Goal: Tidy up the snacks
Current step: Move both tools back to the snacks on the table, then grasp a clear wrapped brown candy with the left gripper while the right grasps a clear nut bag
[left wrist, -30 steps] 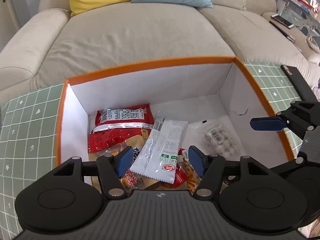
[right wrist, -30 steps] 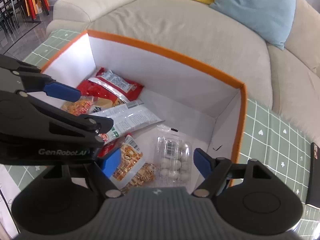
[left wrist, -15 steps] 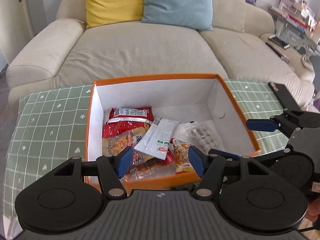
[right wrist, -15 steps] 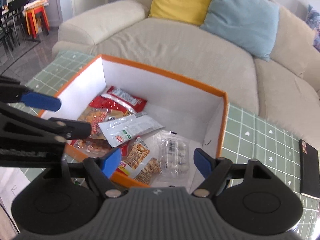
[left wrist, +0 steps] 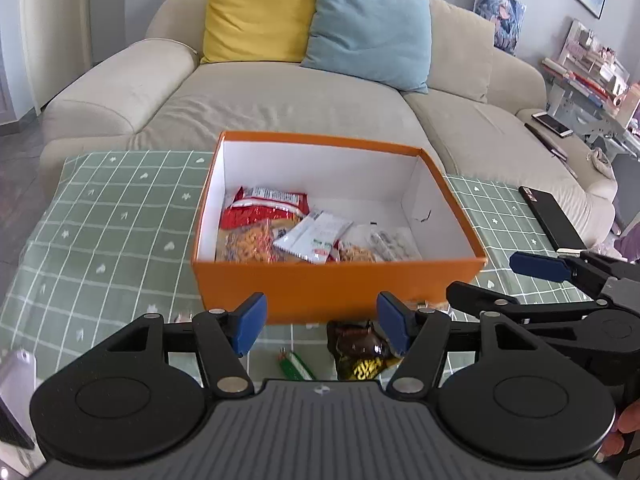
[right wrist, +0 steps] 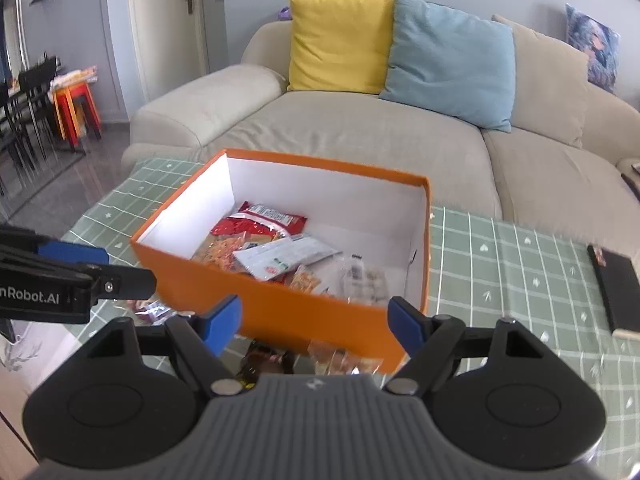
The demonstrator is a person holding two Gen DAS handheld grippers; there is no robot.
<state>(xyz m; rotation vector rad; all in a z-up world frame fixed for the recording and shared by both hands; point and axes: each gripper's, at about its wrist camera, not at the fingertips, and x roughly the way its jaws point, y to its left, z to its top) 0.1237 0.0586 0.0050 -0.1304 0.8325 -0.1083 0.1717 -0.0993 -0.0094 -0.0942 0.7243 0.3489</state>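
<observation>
Sitting in the middle of the frame, the orange box point(left wrist: 336, 290) rests on the green checked table point(left wrist: 112, 216) and holds several snack packets point(left wrist: 308, 236). The left gripper point(left wrist: 322, 326) and right gripper point(right wrist: 316, 322) both have jaws wide apart, holding nothing. A dark snack packet point(left wrist: 360, 346) lies on the table just below the box.

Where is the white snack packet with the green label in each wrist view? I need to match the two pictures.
Left wrist: white snack packet lies in the orange box, centre of frame, right of the red bag.
Right wrist: white snack packet lies mid-box, slightly left of centre, below the red bag.
Shared landmark: yellow cushion on the sofa.
</observation>
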